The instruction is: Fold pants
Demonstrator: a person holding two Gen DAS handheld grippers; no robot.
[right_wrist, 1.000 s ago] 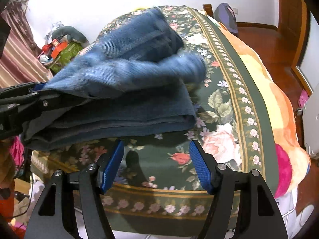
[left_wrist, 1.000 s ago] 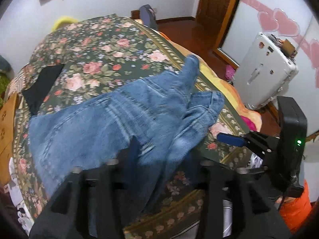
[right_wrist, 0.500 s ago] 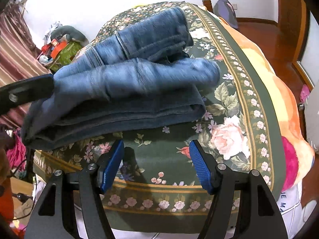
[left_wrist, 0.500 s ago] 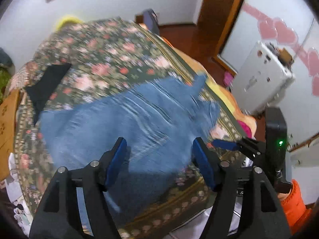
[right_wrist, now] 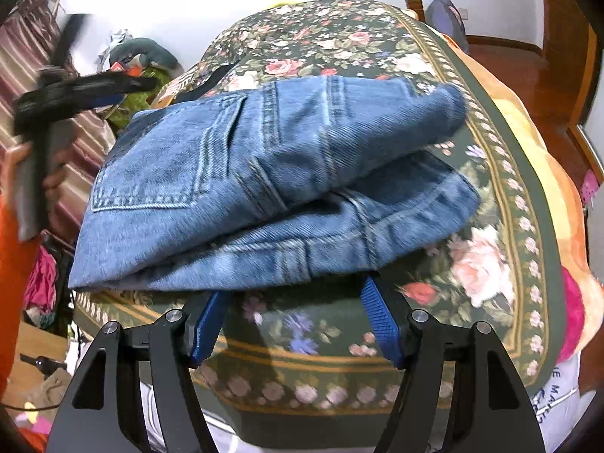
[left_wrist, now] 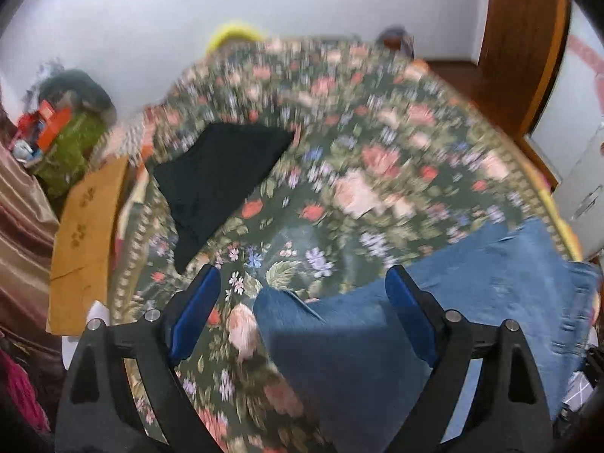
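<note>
The blue jeans lie folded in a thick stack on the floral bedspread, back pocket up, near the bed's front edge. My right gripper is open and empty, just in front of the stack's near edge. In the blurred left wrist view the jeans lie at the lower right. My left gripper is open and empty, above their corner and the bedspread. The left gripper also shows in the right wrist view, held up at the far left.
A black garment lies on the bed's far left part. A wooden board stands beside the bed at left. Clutter and a green bag sit by the wall. A door is at right.
My left gripper let go of the jeans, opened, and swung up and left away from them. The jeans settled into a folded stack. My right gripper moved closer to the stack's edge.
</note>
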